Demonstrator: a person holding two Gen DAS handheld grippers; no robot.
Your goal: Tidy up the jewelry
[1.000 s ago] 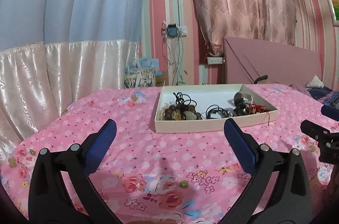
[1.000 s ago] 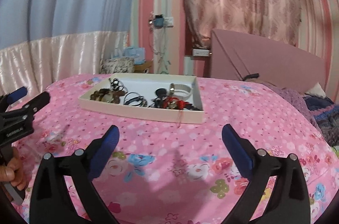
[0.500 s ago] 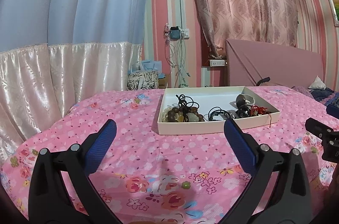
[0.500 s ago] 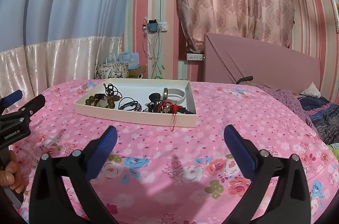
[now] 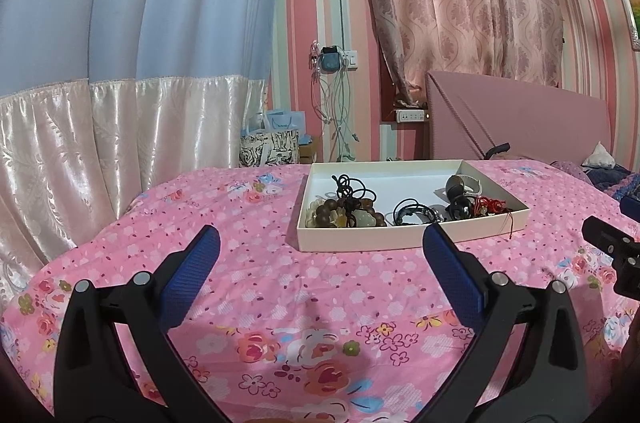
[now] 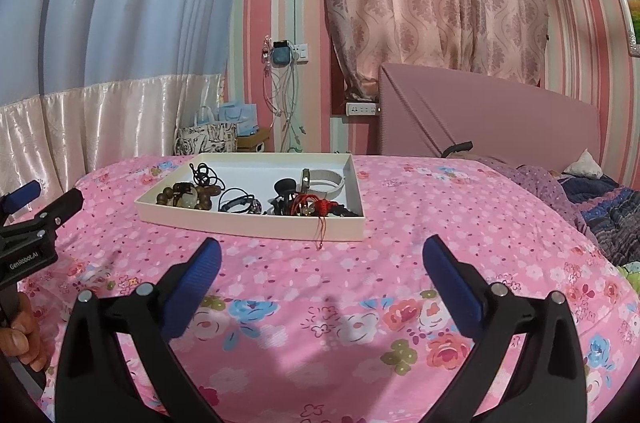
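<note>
Above bedspread (image 5: 320,287), both grippers gape.

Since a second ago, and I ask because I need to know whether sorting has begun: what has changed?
Both grippers drew back a little and levelled out: the tray sits slightly farther off and more wall shows. The left gripper and right gripper stayed open and empty; nothing was grasped or released. The beaded bracelet, black cords and red-cord piece lie in the tray as before.
</note>
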